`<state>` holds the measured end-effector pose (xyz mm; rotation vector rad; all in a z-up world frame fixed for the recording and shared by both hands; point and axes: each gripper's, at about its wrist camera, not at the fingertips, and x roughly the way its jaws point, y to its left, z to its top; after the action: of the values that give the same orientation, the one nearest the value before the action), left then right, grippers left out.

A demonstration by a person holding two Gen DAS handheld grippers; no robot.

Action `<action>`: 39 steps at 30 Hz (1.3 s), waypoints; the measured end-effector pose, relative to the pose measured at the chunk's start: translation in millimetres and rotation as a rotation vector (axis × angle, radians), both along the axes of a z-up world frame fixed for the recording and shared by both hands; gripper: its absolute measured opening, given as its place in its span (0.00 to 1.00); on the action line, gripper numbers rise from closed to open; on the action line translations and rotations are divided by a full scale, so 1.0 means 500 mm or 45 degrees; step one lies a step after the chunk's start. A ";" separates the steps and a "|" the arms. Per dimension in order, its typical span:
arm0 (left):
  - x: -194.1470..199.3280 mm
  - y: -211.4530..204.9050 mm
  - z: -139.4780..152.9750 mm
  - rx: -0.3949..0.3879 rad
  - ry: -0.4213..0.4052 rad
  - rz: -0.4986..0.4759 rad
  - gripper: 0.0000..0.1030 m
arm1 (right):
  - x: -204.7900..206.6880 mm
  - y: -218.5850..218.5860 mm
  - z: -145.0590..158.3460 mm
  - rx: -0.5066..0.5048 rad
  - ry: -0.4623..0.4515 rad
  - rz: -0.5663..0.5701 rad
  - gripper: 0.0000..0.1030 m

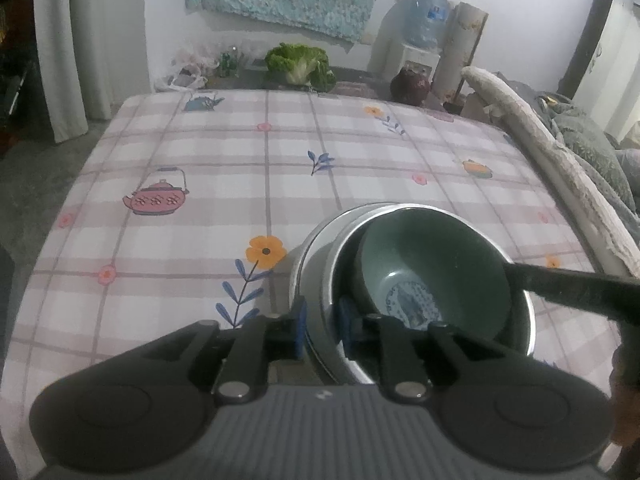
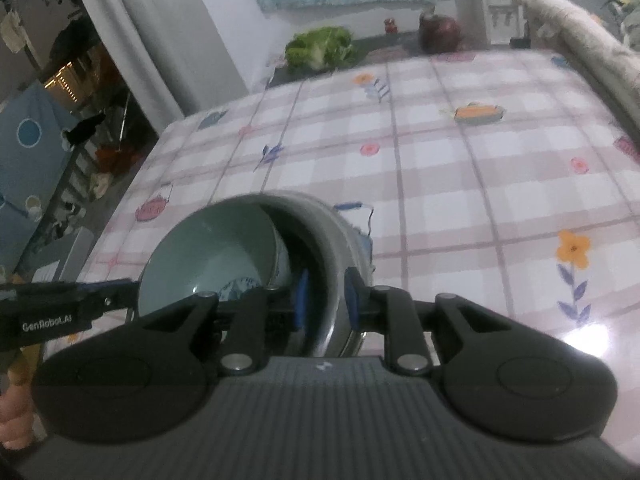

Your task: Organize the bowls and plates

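Observation:
A steel bowl [image 1: 316, 264] stands on the checked tablecloth with a green ceramic bowl [image 1: 432, 256] tilted inside it. My left gripper [image 1: 324, 324] is shut on the steel bowl's near rim, one blue pad outside, one inside. My right gripper [image 2: 326, 300] is shut on the opposite rim of the same steel bowl [image 2: 320, 220]; the green bowl [image 2: 216, 252] leans to its left. Each gripper's finger shows in the other view, the right one [image 1: 568, 286] and the left one [image 2: 72, 304].
The table [image 1: 240, 168] has a plaid cloth with teapot and flower prints. A cabbage [image 1: 300, 62], bags and a dark jar [image 1: 410, 86] stand beyond its far edge. A padded sofa arm [image 1: 532, 136] runs along the right side. Curtains hang at the left.

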<state>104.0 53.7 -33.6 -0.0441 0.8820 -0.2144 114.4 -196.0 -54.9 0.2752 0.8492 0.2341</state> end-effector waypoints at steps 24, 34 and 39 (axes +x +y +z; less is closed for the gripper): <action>-0.191 0.011 0.048 0.075 -0.134 0.025 0.98 | -0.252 0.015 0.098 -0.191 -0.157 -0.051 0.89; -0.258 -0.043 0.074 0.279 -0.238 0.005 1.00 | -0.328 0.056 0.074 -0.196 -0.133 -0.054 0.98; -0.255 -0.044 0.073 0.259 -0.198 0.065 1.00 | -0.335 0.055 0.082 -0.231 -0.163 -0.069 0.99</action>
<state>-23.7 31.5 2.8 0.1380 0.7432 -0.0784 -53.0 -168.6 -13.9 0.1121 0.7295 0.1216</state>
